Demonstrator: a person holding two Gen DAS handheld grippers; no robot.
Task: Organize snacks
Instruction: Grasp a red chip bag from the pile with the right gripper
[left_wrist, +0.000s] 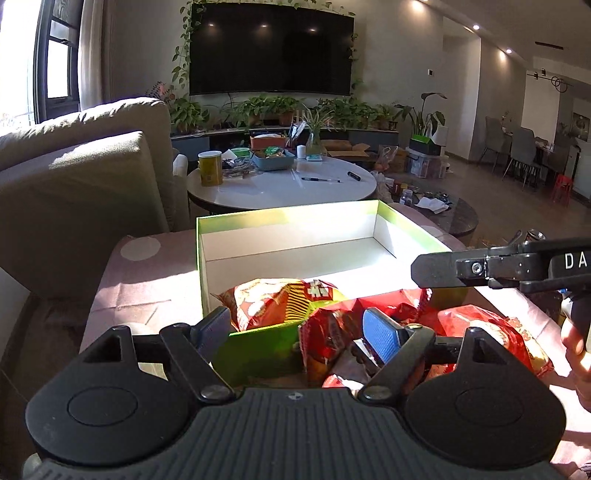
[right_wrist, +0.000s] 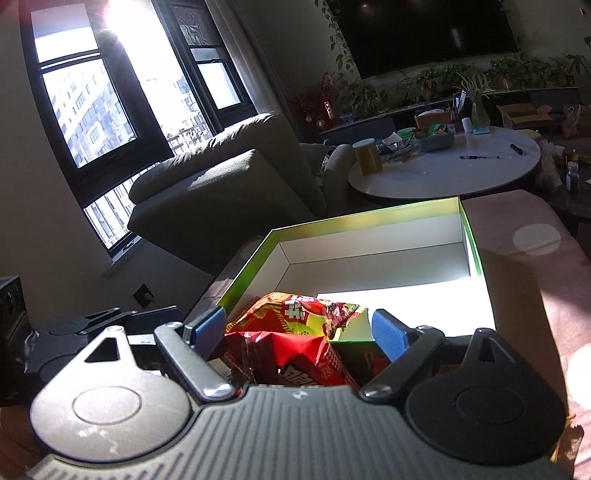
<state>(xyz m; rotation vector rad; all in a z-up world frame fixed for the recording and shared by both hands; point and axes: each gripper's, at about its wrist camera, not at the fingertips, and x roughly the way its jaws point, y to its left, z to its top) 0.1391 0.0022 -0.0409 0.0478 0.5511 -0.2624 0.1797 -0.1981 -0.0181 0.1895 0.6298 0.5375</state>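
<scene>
A green box with a white inside (left_wrist: 295, 240) sits on a pink cushioned surface; it also shows in the right wrist view (right_wrist: 369, 236). One red and yellow snack bag (left_wrist: 280, 301) lies in its near corner, seen too in the right wrist view (right_wrist: 295, 314). Several red snack bags (left_wrist: 332, 332) lie in front of the box. My left gripper (left_wrist: 299, 328) is open, its fingers astride the box's near wall and a red bag. My right gripper (right_wrist: 299, 330) is open above a red bag (right_wrist: 295, 354); its body reaches in from the right in the left wrist view (left_wrist: 517, 266).
A grey sofa (left_wrist: 74, 177) stands to the left. A round white table (left_wrist: 280, 184) with a yellow can, a tray and pens stands behind the box. A TV (left_wrist: 269, 55) and plants line the far wall. Another red bag (left_wrist: 495, 336) lies at right.
</scene>
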